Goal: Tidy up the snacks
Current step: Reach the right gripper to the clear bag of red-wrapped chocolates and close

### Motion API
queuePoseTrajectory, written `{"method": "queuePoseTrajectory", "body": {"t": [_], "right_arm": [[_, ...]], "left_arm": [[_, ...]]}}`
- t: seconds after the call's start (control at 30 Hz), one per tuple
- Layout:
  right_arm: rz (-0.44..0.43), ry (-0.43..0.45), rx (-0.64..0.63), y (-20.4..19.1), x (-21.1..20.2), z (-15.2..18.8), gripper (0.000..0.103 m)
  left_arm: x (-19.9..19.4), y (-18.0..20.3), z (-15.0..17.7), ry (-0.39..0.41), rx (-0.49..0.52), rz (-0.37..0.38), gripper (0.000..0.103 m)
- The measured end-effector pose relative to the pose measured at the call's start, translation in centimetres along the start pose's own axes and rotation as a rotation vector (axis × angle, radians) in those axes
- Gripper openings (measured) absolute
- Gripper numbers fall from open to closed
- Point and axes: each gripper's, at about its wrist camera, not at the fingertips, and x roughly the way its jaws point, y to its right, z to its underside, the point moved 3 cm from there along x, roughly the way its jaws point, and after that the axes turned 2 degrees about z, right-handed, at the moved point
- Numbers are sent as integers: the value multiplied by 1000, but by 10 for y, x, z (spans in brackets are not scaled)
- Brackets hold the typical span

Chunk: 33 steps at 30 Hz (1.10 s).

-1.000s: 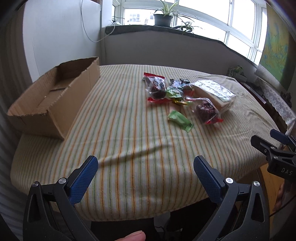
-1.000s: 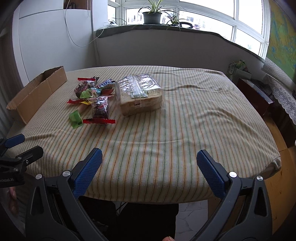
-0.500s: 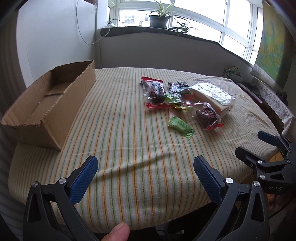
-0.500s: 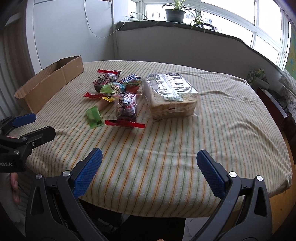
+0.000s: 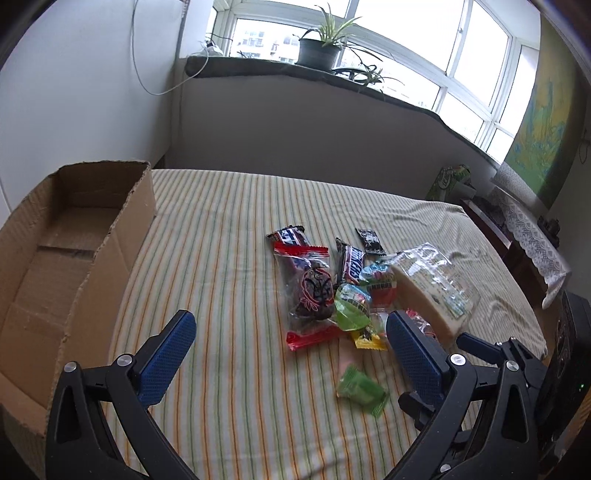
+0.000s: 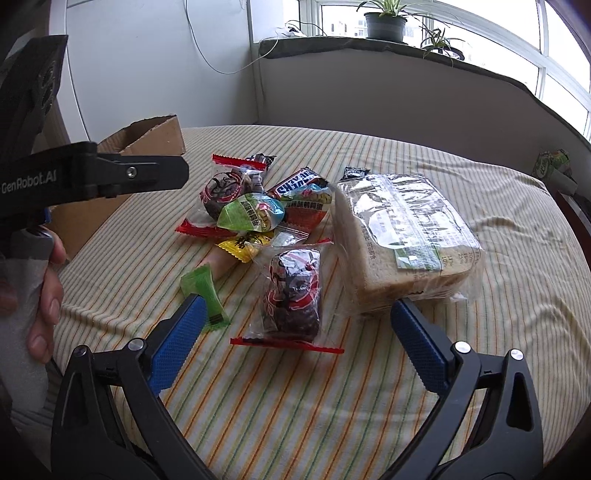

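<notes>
My left gripper (image 5: 290, 354) hangs low over the striped tablecloth (image 5: 229, 229) with its blue pads spread wide and nothing between them. To its left stands the open cardboard box (image 5: 74, 258), its near wall at the table's edge; I see no snacks inside it.

The snacks lie in a loose heap right of centre, well apart from the box. In the left view a clear packet with red ends holding a dark cake (image 5: 308, 291) lies nearest the middle, a Snickers bar (image 5: 351, 264) just beyond it, and a green round-topped pouch (image 5: 352, 308) touching both. A small green candy wrapper (image 5: 360, 387) sits alone on the cloth, just beside my left gripper's right pad. The bagged sliced bread (image 5: 432, 291) lies at the heap's right side.

My right gripper (image 6: 295, 339) is also wide open and holds nothing. A second cake packet with red ends (image 6: 293, 295) lies straight ahead between its pads, apart from both. The bread loaf (image 6: 402, 240) rests just beyond the right pad, and the green wrapper (image 6: 205, 295) touches or nearly touches the left pad's tip; I cannot tell which. A yellow wrapper (image 6: 240, 245) peeks out under the pouches. A potted plant (image 6: 384, 22) stands on the windowsill.
</notes>
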Motion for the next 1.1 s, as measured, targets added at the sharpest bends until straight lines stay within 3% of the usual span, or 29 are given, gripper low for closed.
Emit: {"method": "queuePoseTrajectory", "body": {"t": [0.17,0.33,0.4,0.47,0.53,0.6,0.7,1.1], "right_arm": [[-2,7,0,2,2,-1,95],[-15,5,10,9,2,-1,73],[-21,0,5,7,3,1,69],[-24,-6,-3,6,4,3,55],[-29,4,0,6,2,7,54],[-47,11,2,6,1,10,45],[-51,30,-3,4,-5,12,34],[-18,68,37,16,-30,20,34]], "left_arm": [[20,1,-2,-48,-14,25,102],[34,8,-2,-70,15,24,97],[40,8,-3,-85,5,31,84],[46,9,-2,-103,7,36,78],[50,10,0,-116,18,39,67],[50,11,1,-113,18,46,35],[46,9,2,-94,14,52,34],[11,4,12,-27,0,49,33]]}}
